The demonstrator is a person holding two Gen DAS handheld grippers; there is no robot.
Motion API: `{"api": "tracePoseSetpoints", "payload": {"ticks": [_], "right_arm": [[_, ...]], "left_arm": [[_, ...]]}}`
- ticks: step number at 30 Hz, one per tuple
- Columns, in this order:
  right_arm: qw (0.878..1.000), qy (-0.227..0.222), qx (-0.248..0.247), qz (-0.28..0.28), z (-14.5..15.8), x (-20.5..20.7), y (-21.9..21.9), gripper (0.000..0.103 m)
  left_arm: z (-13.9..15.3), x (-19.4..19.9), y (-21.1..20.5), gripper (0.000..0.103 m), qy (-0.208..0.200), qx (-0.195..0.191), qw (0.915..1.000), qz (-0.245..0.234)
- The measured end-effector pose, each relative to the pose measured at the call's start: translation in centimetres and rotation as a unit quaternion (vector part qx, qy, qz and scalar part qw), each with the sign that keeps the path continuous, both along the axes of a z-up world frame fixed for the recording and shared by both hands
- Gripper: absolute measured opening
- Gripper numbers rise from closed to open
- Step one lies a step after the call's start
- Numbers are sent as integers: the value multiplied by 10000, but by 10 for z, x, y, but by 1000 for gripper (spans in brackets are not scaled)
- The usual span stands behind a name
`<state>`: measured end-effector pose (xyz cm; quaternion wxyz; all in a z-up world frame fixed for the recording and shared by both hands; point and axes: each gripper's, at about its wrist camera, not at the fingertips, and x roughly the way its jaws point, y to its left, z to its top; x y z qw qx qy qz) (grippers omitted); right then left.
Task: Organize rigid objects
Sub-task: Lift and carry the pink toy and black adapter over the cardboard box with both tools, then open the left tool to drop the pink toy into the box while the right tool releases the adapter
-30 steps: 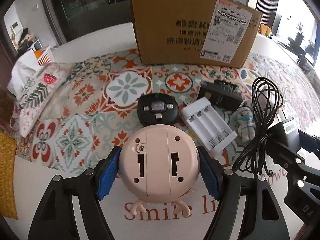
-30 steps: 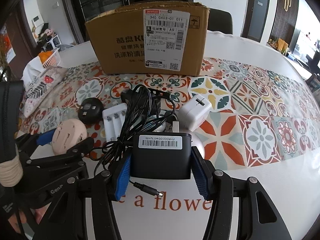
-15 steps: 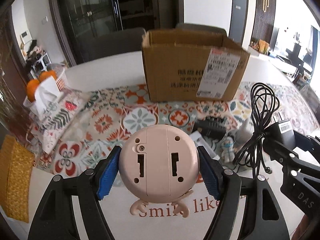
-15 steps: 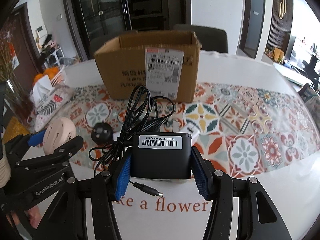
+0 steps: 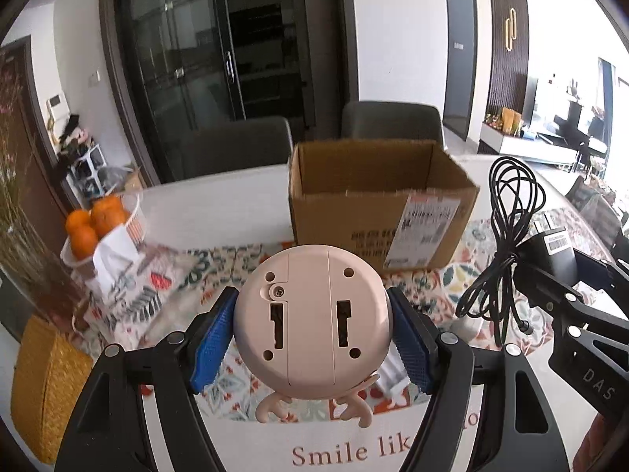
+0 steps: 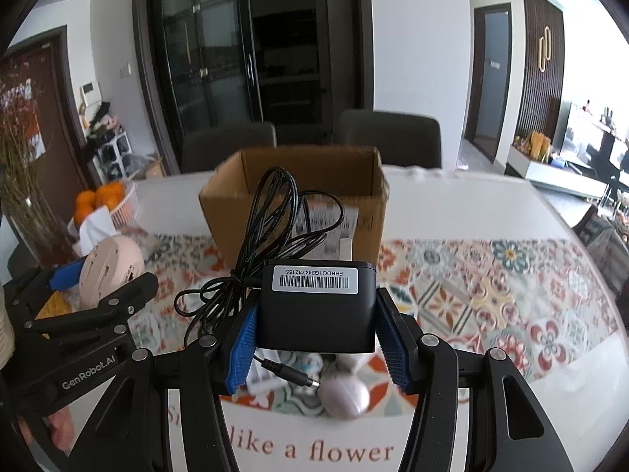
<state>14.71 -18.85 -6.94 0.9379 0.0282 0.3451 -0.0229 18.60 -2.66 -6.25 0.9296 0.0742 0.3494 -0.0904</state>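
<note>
My left gripper (image 5: pixel 312 336) is shut on a round pink gadget (image 5: pixel 312 320) with small antlers, held above the table with its underside toward the camera. My right gripper (image 6: pixel 316 338) is shut on a black power adapter (image 6: pixel 316 308) with a barcode label; its bundled black cable (image 6: pixel 275 220) hangs up and forward. Both are lifted in front of an open cardboard box (image 5: pixel 377 200), seen also as the cardboard box (image 6: pixel 293 181) in the right wrist view. The right gripper with the adapter (image 5: pixel 558 251) shows at the right edge of the left wrist view, and the pink gadget (image 6: pixel 110 267) at the left of the right one.
A patterned runner (image 6: pixel 491 291) covers the white table. Below the held items lie a white battery charger (image 5: pixel 391 369) and a pale egg-shaped object (image 6: pixel 344 391). A basket of oranges (image 5: pixel 94 220) and a tissue pack stand at the left. Two grey chairs (image 6: pixel 387 133) stand behind the table.
Both grippers have risen with their objects and tilted up. The box's open top and the room behind now show, and most items on the runner have dropped out of sight.
</note>
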Motion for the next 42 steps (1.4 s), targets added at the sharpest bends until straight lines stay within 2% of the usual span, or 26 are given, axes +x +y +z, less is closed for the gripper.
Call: {"api": "tracePoseSetpoints", "payload": {"ticks": [4, 15, 25, 31, 39, 42], "right_arm": [[9998, -172, -15, -22, 13, 6, -2, 55], [9983, -584, -34, -51, 40, 42, -11, 55], [9972, -744, -56, -7, 50, 77, -16, 55], [9971, -752, -125, 19, 53, 97, -21, 55], [9972, -709, -254, 10, 57, 129, -26, 55], [9970, -701, -341, -5, 58, 139, -27, 55]], "left_arm": [[12, 8, -4, 74, -206, 100, 9997, -62], [36, 47, -5, 74, -451, -51, 9989, -147], [52, 81, -15, 74, -735, 22, 9970, -233], [52, 100, -23, 74, -713, -30, 9968, -353], [46, 137, -37, 74, -400, -67, 9977, -538], [41, 150, -44, 74, -318, 58, 9977, -593]]}}
